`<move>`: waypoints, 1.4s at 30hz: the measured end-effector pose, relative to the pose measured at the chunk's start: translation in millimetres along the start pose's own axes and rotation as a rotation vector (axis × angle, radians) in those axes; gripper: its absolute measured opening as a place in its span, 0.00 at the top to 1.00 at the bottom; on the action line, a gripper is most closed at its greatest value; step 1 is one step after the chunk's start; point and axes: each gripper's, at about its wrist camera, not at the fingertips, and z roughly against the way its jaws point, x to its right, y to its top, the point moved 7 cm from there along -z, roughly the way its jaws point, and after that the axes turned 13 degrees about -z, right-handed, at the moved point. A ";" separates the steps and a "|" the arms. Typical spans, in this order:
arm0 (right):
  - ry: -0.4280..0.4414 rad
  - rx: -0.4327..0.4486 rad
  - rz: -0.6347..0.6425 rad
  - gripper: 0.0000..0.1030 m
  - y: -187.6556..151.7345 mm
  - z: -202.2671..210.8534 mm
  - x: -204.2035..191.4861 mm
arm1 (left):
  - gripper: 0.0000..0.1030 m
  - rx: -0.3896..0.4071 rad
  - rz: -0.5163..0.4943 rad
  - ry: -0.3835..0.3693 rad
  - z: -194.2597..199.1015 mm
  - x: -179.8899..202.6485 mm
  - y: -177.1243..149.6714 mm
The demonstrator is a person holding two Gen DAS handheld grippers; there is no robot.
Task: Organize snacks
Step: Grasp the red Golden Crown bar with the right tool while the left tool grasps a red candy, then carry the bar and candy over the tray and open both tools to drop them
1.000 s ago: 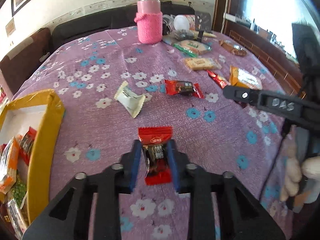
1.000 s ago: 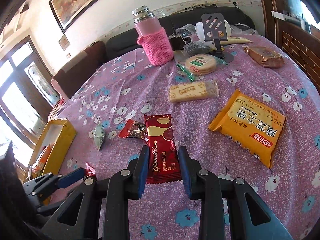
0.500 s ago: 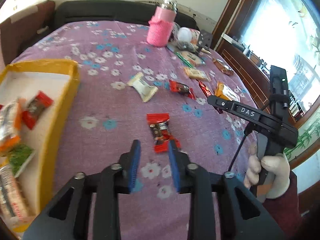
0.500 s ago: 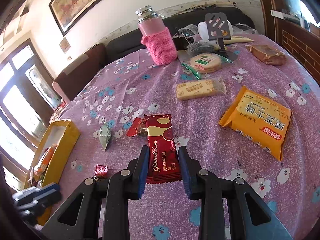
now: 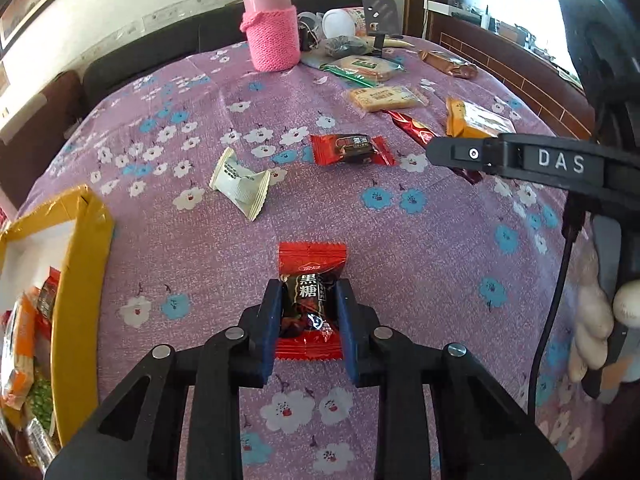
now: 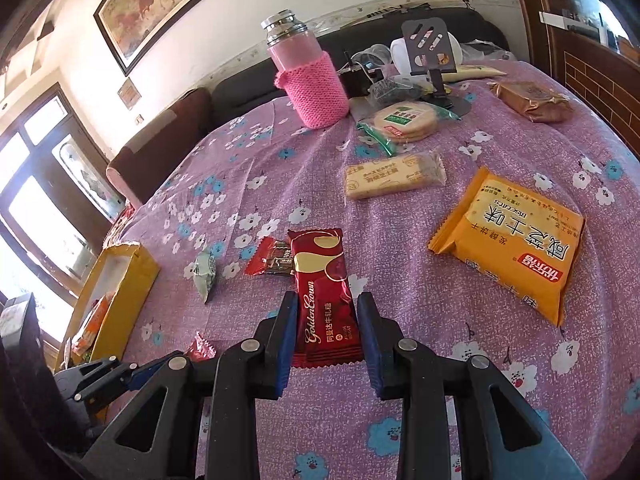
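Note:
A small red candy point(image 5: 312, 264) with a dark centre sits between the blue pads of my left gripper point(image 5: 308, 292). The jaws are closing on it and the pads press both its sides, just above the purple flowered cloth point(image 5: 400, 260). My right gripper point(image 6: 326, 304) is shut on a dark red Golden Crown bar point(image 6: 320, 272), whose far end sticks out past the fingertips. A yellow box point(image 5: 80, 280) holding several snacks stands at the left, close beside my left gripper. In the left wrist view, the right gripper point(image 5: 480, 156) reaches in from the right, held by a gloved hand point(image 5: 596, 320).
A white candy point(image 5: 240, 184) and a red wrapped candy point(image 5: 352, 148) lie loose mid-table. An orange biscuit pack point(image 6: 512, 240), a tan cracker pack point(image 6: 392, 176) and round crackers point(image 6: 404, 120) lie further right. At the back stand a pink knitted bottle point(image 5: 272, 36) and a phone stand point(image 6: 432, 52).
Half a second ago the left gripper stood open and drawn back, with the red candy lying on the cloth. Now it is shut on the candy again. The right gripper keeps its bar.

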 end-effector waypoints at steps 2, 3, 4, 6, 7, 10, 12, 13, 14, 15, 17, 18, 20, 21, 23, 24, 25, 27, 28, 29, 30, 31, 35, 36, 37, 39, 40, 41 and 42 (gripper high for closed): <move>-0.002 0.006 0.000 0.70 -0.3 1.1 -0.2 | 0.77 0.013 0.021 -0.009 4.5 -1.7 -1.2; 0.002 0.011 0.000 0.70 -0.1 2.5 -0.8 | 0.77 0.021 0.034 -0.014 7.3 -3.6 -2.1; 0.004 0.016 0.002 0.70 0.3 3.7 -1.3 | 0.77 0.028 0.045 -0.016 10.9 -5.0 -3.0; 0.007 0.029 0.005 0.70 0.6 6.2 -2.3 | 0.77 0.048 0.073 -0.028 23.7 -10.3 -5.8; 0.010 0.030 0.006 0.70 0.6 6.6 -2.7 | 0.77 0.059 0.090 -0.037 29.4 -13.7 -7.3; 0.003 0.032 0.009 0.70 -0.6 5.9 -3.4 | 0.77 0.096 0.167 -0.053 52.3 -30.1 -14.8; 0.000 0.028 0.007 0.70 -1.9 4.8 -3.3 | 0.77 0.122 0.231 -0.061 71.2 -45.5 -24.3; 0.001 0.026 0.006 0.70 -1.9 4.6 -3.7 | 0.77 0.132 0.249 -0.053 78.5 -51.5 -28.2; 0.005 0.025 0.007 0.70 -2.3 4.7 -4.4 | 0.77 0.143 0.267 -0.043 86.4 -58.1 -32.5; 0.008 0.026 0.009 0.70 -2.8 5.1 -5.5 | 0.77 0.155 0.288 -0.029 95.8 -66.1 -38.3; 0.006 0.029 0.015 0.70 -4.4 5.2 -7.5 | 0.77 0.178 0.326 0.003 113.6 -81.4 -51.4; 0.003 0.028 0.019 0.70 -5.7 4.9 -8.7 | 0.77 0.187 0.353 0.022 123.2 -91.7 -61.0; 0.001 0.018 0.027 0.70 -9.8 2.6 -11.8 | 0.77 0.189 0.400 0.046 135.5 -108.2 -78.7; 0.006 0.005 0.029 0.70 -12.9 -0.2 -13.9 | 0.77 0.187 0.420 0.058 139.9 -116.8 -87.5; 0.006 -0.007 0.037 0.70 -17.5 -3.9 -17.9 | 0.77 0.186 0.448 0.083 148.3 -129.5 -102.4; 0.001 -0.004 0.053 0.70 -20.0 -4.8 -21.8 | 0.77 0.189 0.466 0.104 154.9 -138.6 -112.7; -0.003 0.005 0.076 0.70 -22.5 -4.5 -27.6 | 0.77 0.191 0.480 0.114 157.6 -144.3 -119.3; -0.004 0.027 0.120 0.70 -27.6 -1.0 -40.8 | 0.77 0.191 0.515 0.124 161.0 -156.2 -134.6; 0.001 0.036 0.139 0.70 -30.7 1.8 -49.1 | 0.77 0.187 0.532 0.126 160.7 -161.7 -142.5; 0.009 0.039 0.154 0.70 -34.0 3.8 -56.5 | 0.76 0.185 0.545 0.127 159.3 -165.2 -148.1; 0.022 0.037 0.170 0.70 -39.3 6.7 -66.8 | 0.76 0.181 0.561 0.127 157.8 -169.0 -154.9; 0.035 0.034 0.180 0.70 -44.2 9.0 -74.1 | 0.76 0.178 0.576 0.124 154.9 -172.8 -160.8; 0.106 0.002 0.216 0.70 -68.3 16.7 -114.7 | 0.76 0.163 0.610 0.103 142.8 -178.1 -173.7; 0.134 -0.016 0.225 0.70 -75.8 18.2 -129.4 | 0.76 0.165 0.613 0.100 140.0 -178.9 -175.1; 0.156 -0.030 0.232 0.71 -81.0 19.2 -141.1 | 0.76 0.165 0.617 0.098 138.0 -179.0 -176.1; 0.199 -0.058 0.252 0.71 -92.9 21.7 -166.7 | 0.76 0.166 0.629 0.091 133.3 -182.5 -180.1; 0.220 -0.073 0.266 0.71 -99.6 23.0 -180.7 | 0.76 0.164 0.636 0.090 131.5 -183.8 -181.4; 0.238 -0.086 0.280 0.71 -105.0 23.0 -192.8 | 0.76 0.161 0.642 0.089 129.8 -185.0 -182.8; 0.253 -0.099 0.296 0.71 -111.0 23.0 -205.4 | 0.76 0.159 0.647 0.084 127.3 -186.7 -183.6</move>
